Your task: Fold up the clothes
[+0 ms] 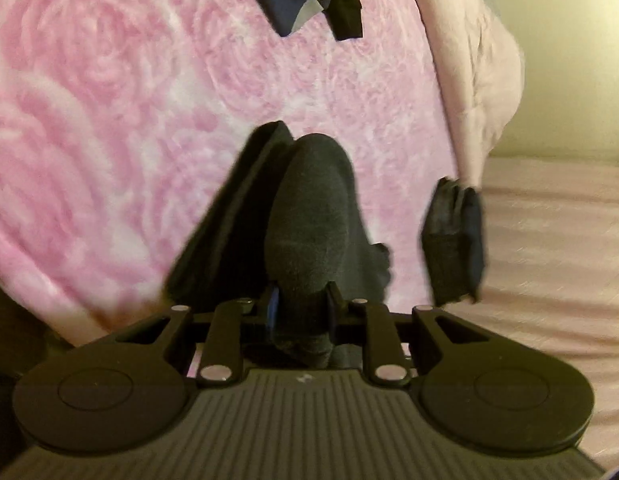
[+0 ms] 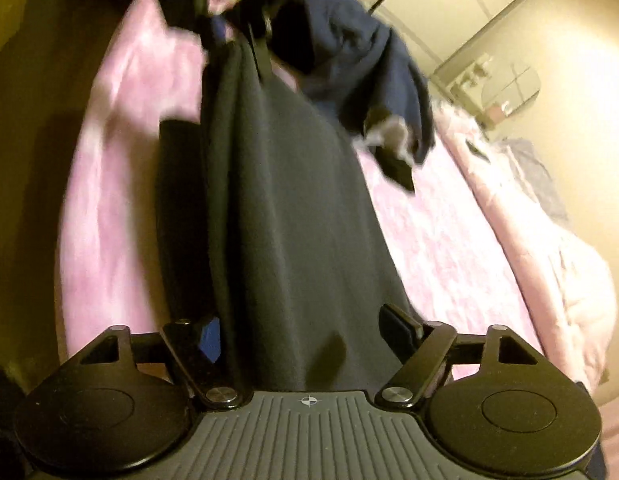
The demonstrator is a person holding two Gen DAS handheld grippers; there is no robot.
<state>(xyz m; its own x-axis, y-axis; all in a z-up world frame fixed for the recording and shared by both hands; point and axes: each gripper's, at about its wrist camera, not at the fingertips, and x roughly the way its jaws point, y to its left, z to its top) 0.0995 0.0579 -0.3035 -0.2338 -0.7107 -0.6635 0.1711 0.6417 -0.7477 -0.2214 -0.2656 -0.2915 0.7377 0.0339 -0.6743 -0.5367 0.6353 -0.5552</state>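
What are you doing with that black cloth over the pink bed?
A person is folding clothes with a gripper in each hand. The left gripper is shut on a black garment, lifted above the pink blanket. The right gripper has its jaws apart, with the same dark cloth running between them. A navy garment lies crumpled further up the bed.

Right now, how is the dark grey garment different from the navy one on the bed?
The dark grey garment hangs stretched, pinched in the left claw; the navy garment lies crumpled and untouched on the pink blanket. The grey one looks plain; the navy one shows a pale patch. Both are dark, soft fabric.
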